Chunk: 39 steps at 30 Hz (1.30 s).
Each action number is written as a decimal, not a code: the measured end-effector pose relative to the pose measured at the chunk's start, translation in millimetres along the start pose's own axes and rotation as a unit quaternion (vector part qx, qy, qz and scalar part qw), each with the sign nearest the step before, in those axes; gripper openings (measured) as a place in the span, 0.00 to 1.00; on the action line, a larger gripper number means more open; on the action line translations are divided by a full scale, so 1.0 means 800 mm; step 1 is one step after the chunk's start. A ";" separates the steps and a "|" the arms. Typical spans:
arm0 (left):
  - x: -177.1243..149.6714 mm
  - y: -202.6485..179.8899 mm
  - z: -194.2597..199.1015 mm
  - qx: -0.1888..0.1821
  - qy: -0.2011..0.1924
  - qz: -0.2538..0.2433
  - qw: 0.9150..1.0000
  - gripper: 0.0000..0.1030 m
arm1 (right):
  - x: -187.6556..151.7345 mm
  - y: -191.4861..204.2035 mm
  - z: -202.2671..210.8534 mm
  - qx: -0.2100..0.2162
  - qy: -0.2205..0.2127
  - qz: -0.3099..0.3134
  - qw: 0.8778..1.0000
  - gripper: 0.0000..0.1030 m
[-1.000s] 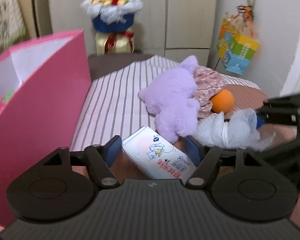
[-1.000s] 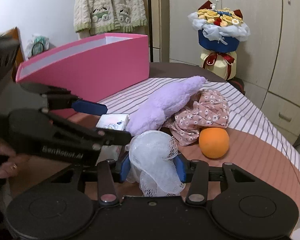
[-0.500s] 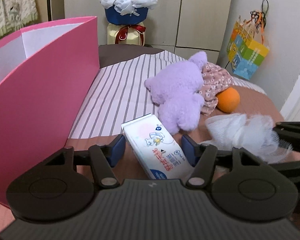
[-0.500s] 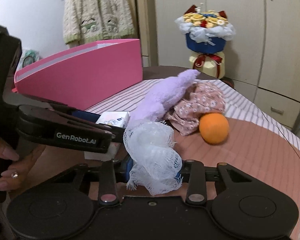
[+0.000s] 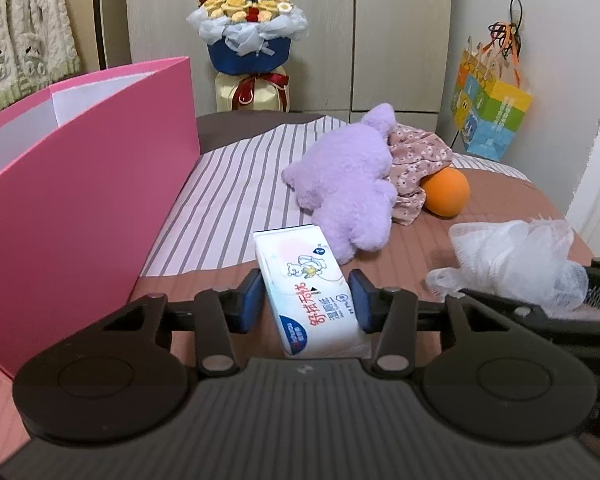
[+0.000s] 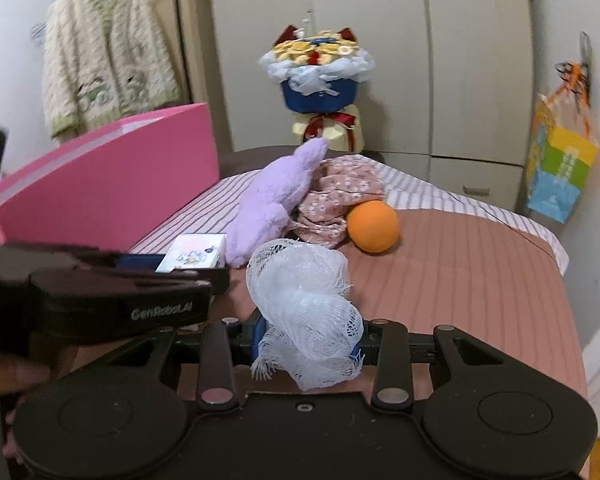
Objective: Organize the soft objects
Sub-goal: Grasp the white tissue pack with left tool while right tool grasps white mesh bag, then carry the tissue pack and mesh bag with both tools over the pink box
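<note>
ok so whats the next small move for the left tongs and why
Probably finish closing the left tongs on the wipes pack: the pack sits between the closing blue pads, not clearly pinched yet. The right tongs already grip the white mesh puff, and the pink box stands open alongside.

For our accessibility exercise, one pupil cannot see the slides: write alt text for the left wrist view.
The left gripper is closing its blue fingers around a white pack of wet wipes lying on a brown and striped bedspread. A tall pink box stands on the left; a purple plush toy, floral cloth, orange ball and white mesh sponge lie on the right.
</note>
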<state>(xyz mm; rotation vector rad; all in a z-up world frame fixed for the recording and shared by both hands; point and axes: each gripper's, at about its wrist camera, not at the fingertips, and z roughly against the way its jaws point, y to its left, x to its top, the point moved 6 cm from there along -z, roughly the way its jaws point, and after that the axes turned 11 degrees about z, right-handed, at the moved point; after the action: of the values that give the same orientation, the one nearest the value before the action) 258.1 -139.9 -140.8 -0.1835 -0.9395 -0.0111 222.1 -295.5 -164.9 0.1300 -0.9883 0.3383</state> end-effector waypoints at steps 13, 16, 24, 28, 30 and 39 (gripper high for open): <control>-0.005 0.013 0.035 -0.009 -0.001 0.004 1.000 0.40 | -0.017 0.011 0.024 -0.040 0.004 -0.028 0.999 0.40; -0.006 0.018 0.046 -0.016 0.001 0.010 1.000 0.40 | -0.019 0.019 0.030 -0.037 0.004 -0.027 0.999 0.40; -0.015 0.030 0.079 -0.035 0.007 0.020 0.999 0.40 | -0.023 0.039 0.051 -0.029 0.003 -0.024 0.999 0.40; -0.018 0.037 0.098 -0.047 0.009 0.021 0.999 0.40 | -0.025 0.048 0.064 -0.018 0.001 -0.023 1.000 0.40; -0.019 0.041 0.107 -0.055 0.012 0.019 0.998 0.40 | -0.025 0.055 0.070 -0.011 0.002 -0.023 1.000 0.40; -0.023 0.062 0.136 -0.090 0.044 0.003 0.995 0.40 | -0.028 0.082 0.094 0.042 0.022 0.007 0.999 0.39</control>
<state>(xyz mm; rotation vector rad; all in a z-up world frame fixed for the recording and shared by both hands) 164.5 -75.0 -100.6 -0.3497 -0.8494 -0.0987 129.2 -258.6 -145.7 0.1912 -0.9319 0.3942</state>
